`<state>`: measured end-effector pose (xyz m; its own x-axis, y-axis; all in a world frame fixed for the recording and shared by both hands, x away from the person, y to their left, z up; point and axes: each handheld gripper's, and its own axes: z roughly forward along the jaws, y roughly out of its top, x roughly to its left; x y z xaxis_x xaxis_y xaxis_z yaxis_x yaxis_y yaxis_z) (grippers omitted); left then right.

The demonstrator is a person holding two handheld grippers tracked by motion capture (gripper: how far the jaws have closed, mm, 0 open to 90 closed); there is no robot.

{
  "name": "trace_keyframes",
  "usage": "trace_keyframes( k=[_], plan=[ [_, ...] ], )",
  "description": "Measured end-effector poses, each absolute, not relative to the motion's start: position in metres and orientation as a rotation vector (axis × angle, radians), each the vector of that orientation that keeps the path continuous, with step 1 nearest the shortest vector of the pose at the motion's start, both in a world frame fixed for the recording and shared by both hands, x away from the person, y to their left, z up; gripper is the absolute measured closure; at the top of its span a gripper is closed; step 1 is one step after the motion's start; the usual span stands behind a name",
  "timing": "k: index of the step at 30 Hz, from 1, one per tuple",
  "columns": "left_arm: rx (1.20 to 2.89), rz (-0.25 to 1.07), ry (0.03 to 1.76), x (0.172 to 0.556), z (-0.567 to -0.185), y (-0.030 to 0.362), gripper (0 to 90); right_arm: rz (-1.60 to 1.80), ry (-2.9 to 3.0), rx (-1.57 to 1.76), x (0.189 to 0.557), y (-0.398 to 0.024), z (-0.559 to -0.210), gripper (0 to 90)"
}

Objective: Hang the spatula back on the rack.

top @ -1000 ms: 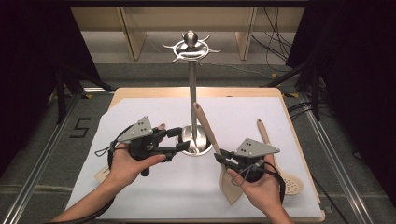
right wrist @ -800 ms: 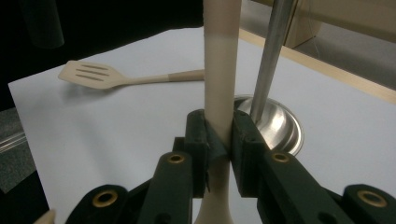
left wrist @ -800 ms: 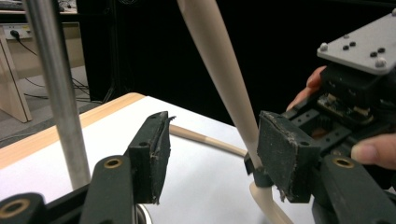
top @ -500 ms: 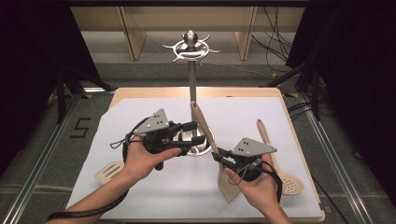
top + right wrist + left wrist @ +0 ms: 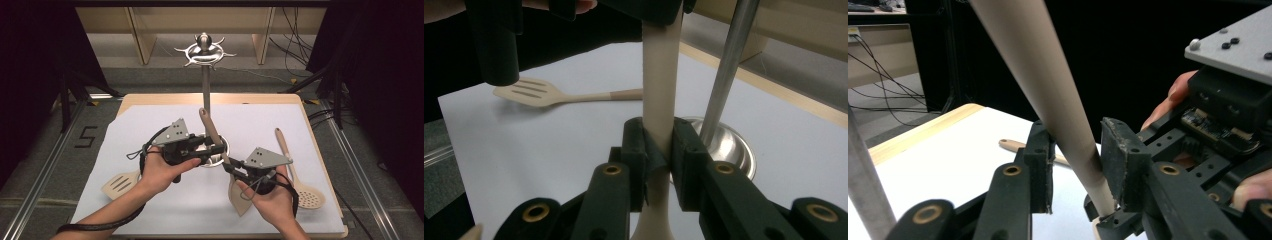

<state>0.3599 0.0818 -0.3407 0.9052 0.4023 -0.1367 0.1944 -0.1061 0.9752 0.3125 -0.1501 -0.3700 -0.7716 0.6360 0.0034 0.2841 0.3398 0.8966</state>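
Now, from the high view: your right tongs (image 5: 231, 169) hold the wooden spatula (image 5: 220, 155) low on its handle, just above the blade, with the handle slanting up and away toward the stand (image 5: 204, 90). Your left tongs (image 5: 216, 150) sit on the same handle a little higher up, just beyond the right pair. A slotted turner (image 5: 120, 183) lies on the surface behind your left hand (image 5: 160, 170), and a slotted spoon (image 5: 295, 170) lies just outside your right hand (image 5: 270, 200).

Next, the left gripper view: the left tongs (image 5: 1075, 160) have just been closing, with the handle (image 5: 1048, 90) between them. One pad (image 5: 1115, 155) touches the wood; the other pad (image 5: 1040, 160) looks a hair off it, so I read this as not yet a firm clamp. The spoon's handle (image 5: 1013, 146) lies on the surface beyond.

Last, the right gripper view: the right tongs (image 5: 658, 150) stand narrow and are clamped on the handle (image 5: 661, 75), pads pressed on both sides. Past them are the stand's base (image 5: 729, 145) and rod (image 5: 729, 65), with the turner (image 5: 549, 94) lying off to one side.

You will likely find the spatula light and stiff, but its smooth round handle may twist or slip. Take it squarely across the thicker part of the handle, not the flat blade.
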Motion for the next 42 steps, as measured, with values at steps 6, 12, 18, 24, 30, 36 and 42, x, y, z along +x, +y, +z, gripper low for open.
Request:
trace_keyframes(
  k=[6, 12, 18, 24, 30, 36, 42],
  plan=[
    [1.643, 0.108, 0.46, 0.354, -0.341, 0.08, 74.5, 1.401, 2.252, 0.747, 0.314, -0.148, -0.372, 79.1],
    [1.69, 0.164, 0.418, 0.352, -0.336, 0.08, 75.0, 1.439, 2.233, 0.697, 0.315, -0.148, -0.37, 70.8],
    [1.694, 0.173, 0.403, 0.356, -0.329, 0.086, 75.1, 1.492, 2.256, 0.657, 0.315, -0.149, -0.366, 64.6],
    [1.692, 0.164, 0.373, 0.354, -0.324, 0.09, 75.1, 1.592, 2.32, 0.593, 0.32, -0.148, -0.363, 60.2],
    [1.695, 0.157, 0.354, 0.354, -0.322, 0.093, 75.1, 1.625, 2.32, 0.588, 0.327, -0.151, -0.356, 60.4],
    [1.693, 0.145, 0.33, 0.354, -0.322, 0.096, 75.1, 1.637, 2.343, 0.573, 0.331, -0.15, -0.352, 61.9],
    [1.688, 0.115, 0.321, 0.354, -0.323, 0.1, 75.1, 1.609, 2.371, 0.479, 0.335, -0.147, -0.347, 64.9]
  ],
)
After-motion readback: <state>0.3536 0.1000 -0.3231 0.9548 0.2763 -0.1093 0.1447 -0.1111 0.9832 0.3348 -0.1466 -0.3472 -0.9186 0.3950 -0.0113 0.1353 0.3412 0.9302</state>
